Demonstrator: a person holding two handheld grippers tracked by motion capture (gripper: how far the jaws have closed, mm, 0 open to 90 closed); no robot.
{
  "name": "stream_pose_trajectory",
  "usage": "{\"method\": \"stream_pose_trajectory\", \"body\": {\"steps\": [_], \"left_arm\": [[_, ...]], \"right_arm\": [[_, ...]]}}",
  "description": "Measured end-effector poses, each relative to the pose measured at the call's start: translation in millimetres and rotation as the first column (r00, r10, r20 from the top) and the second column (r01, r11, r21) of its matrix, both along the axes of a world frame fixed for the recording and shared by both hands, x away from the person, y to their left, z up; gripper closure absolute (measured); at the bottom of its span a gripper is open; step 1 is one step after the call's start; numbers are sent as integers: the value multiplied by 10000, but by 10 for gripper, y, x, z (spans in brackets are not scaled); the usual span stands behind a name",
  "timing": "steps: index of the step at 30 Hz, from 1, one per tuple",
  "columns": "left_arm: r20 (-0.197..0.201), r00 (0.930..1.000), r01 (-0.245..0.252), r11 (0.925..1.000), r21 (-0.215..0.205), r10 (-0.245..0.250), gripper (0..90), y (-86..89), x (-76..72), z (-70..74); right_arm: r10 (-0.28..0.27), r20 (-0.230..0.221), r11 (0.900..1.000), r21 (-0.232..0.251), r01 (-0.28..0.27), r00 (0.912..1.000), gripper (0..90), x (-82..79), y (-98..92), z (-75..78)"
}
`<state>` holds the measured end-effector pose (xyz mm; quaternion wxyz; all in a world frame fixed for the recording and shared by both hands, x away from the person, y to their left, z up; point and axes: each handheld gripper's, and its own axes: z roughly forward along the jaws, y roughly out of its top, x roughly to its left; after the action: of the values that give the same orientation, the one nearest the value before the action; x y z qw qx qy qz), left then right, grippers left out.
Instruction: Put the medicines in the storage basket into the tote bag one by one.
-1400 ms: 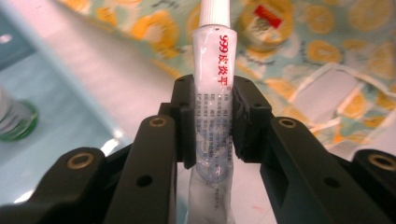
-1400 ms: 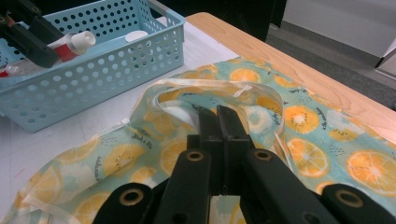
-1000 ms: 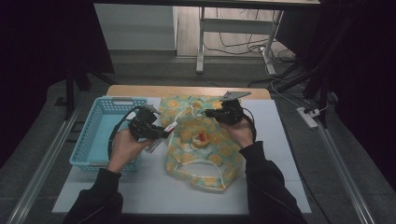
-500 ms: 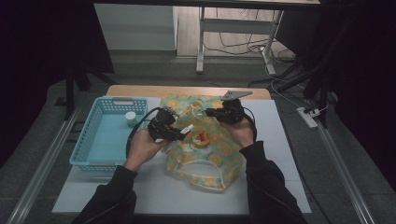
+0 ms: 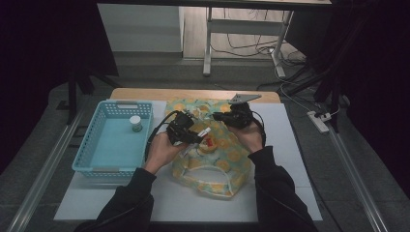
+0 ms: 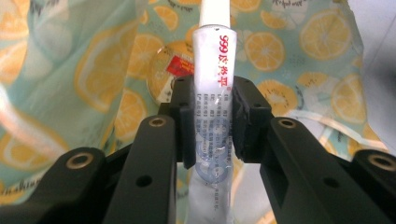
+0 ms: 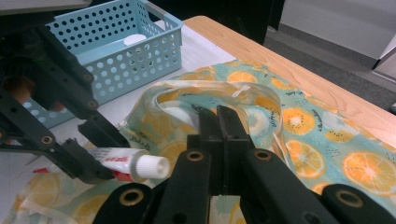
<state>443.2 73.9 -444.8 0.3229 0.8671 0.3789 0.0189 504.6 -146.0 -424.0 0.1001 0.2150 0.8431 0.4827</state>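
Tube is clamped in left gripper jaws, cap forward; right gripper jaws pinched shut on bag edge. Mouth should be held wide, tube fed in level.

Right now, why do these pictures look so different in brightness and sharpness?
High view: room around is dark, light falls on the table; small things look soft. Left claw view: bright, the tube has crisp print, but the bag behind is washed pale. Right claw view: its near black claw is sharp, the blue basket slightly soft.
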Motion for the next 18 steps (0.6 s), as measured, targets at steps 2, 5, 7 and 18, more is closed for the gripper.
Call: {"method": "stream_pose_trajectory", "body": {"steps": [2,5,7,18], "left_arm": [[154,9999,18,9999,133,-20,726,-41,31,-11],[190,9998,-39,10000,56,38,726,-99,79,-36],[245,9997,-96,9999,94,94,726,-135,107,-53],[697,9962,-531,9983,235,514,726,-239,281,-169]], "right_arm": [[6,-29,10000,-1,-6,10000,900,3,3,-7],[-19,-38,10000,-14,19,10000,900,5,2,-10],[-34,-35,10000,-11,34,10000,900,7,0,-9],[-127,-44,9999,-103,126,9999,900,22,9,-33]]}}
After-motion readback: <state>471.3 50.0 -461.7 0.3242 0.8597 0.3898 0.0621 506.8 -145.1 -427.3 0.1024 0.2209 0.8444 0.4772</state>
